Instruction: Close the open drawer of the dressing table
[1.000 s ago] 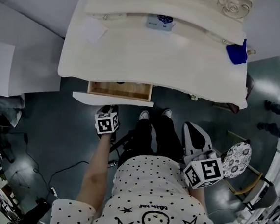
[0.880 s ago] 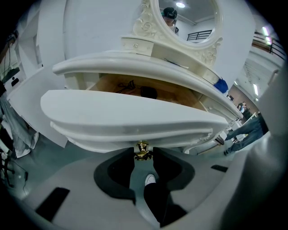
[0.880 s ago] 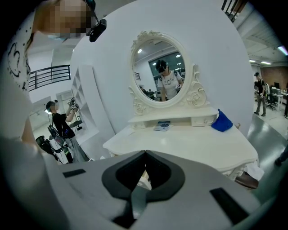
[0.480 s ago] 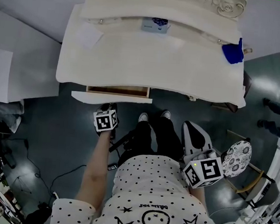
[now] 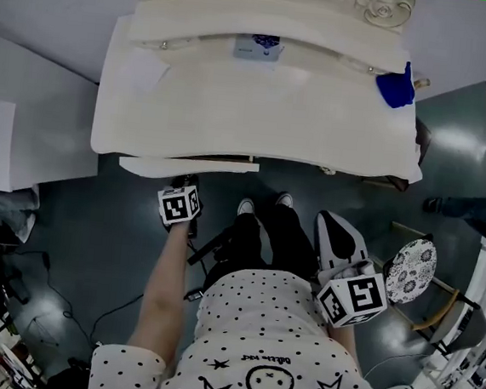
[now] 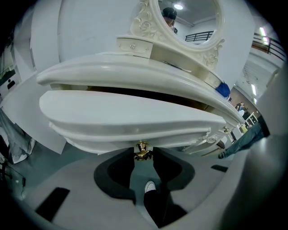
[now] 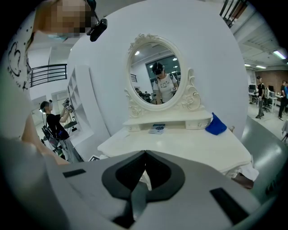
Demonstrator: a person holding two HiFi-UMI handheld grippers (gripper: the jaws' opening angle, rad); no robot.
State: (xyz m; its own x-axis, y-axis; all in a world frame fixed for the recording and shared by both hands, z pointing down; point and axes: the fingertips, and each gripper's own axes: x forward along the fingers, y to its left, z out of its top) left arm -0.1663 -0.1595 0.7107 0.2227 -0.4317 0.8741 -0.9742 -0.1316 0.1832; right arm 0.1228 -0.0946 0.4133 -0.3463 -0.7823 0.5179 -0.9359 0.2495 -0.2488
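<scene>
Drawer sits under the left part of the counter, and from the head view it looks nearly home. Just its white front pokes out a bit past the counter edge, and the left gripper view shows a dark slit above the front.

Biggest thing first: the whole dresser is painted wood and looks stiff and heavy enough that it shouldn't budge when you lean on one drawer. The drawer is a rigid box with a wide, curved, glossy front. My guess is it's fairly light and slides easily, but I can't see what's inside, so no promises. Glossy paint probably chips, so I'd ease it in and not slam it.

The knob is small smooth brass, dead centre on the front, and probably slippery. The left gripper has its jaws clamped on it, one pad each side. Honestly, for pushing you barely need the grip. The centre is the right spot though, since a straight shove there should keep the drawer from going crooked on its runners.

The right gripper is held back by the person's body, well apart from the dresser, jaws together with nothing in them.
</scene>
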